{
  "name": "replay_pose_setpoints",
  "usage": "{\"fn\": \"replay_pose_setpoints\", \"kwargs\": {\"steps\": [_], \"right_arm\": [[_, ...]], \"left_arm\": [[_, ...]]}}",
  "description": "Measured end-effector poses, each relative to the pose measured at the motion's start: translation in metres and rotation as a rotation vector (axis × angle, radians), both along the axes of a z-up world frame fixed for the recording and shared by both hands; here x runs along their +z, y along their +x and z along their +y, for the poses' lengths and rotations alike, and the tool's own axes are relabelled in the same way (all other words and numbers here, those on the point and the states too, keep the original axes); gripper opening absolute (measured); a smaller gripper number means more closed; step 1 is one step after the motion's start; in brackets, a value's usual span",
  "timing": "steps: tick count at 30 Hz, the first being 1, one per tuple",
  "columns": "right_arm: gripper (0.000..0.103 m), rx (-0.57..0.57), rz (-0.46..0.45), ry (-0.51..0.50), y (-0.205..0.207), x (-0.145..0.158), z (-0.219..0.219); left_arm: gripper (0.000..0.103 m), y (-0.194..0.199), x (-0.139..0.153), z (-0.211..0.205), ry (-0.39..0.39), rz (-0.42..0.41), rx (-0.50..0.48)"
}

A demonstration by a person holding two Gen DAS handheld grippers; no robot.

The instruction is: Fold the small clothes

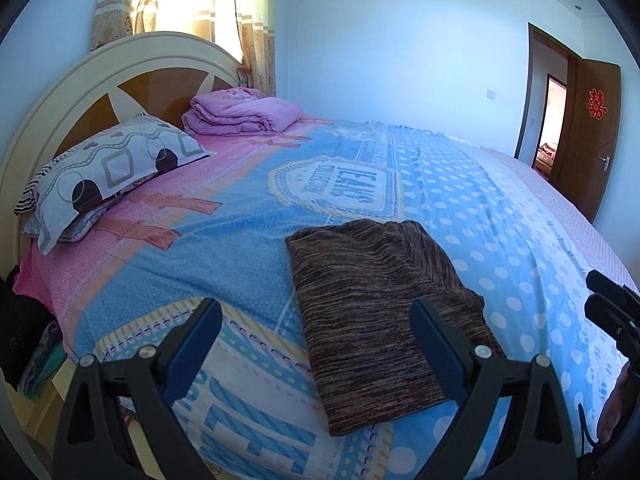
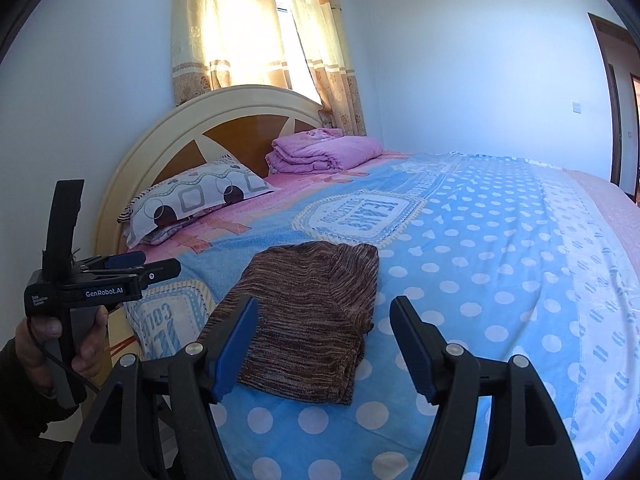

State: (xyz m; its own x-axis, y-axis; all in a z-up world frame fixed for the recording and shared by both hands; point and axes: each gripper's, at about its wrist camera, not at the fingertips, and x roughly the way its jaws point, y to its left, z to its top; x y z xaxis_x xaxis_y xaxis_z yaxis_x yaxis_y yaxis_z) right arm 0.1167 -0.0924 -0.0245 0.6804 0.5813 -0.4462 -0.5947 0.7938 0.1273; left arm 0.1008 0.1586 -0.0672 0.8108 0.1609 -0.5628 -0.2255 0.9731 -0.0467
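A brown striped knit garment [image 1: 372, 316] lies folded flat on the blue polka-dot bedspread [image 1: 500, 216], near the bed's front edge. It also shows in the right wrist view [image 2: 312, 316]. My left gripper [image 1: 316, 316] is open and empty, held above the garment's near left edge. It also shows from the side in the right wrist view [image 2: 156, 266], held in a hand. My right gripper [image 2: 324, 316] is open and empty, above the garment's near end. Part of it shows at the right edge of the left wrist view [image 1: 604, 296].
A patterned pillow [image 1: 108, 172] and a folded pink quilt [image 1: 244, 114] lie at the head of the bed by the wooden headboard [image 1: 132, 80]. A curtained window [image 2: 260, 40] is behind. An open brown door [image 1: 584, 140] stands at the right. Dark clothes [image 1: 24, 336] hang off the left side.
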Motion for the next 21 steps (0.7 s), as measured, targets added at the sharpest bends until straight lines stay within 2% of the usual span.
{"fn": "replay_pose_setpoints", "kwargs": {"steps": [21], "right_arm": [[0.07,-0.011,-0.051,0.015,-0.011,0.008,-0.002]], "left_arm": [[0.101,0.0,0.001,0.001,0.007,-0.008,0.002]]}}
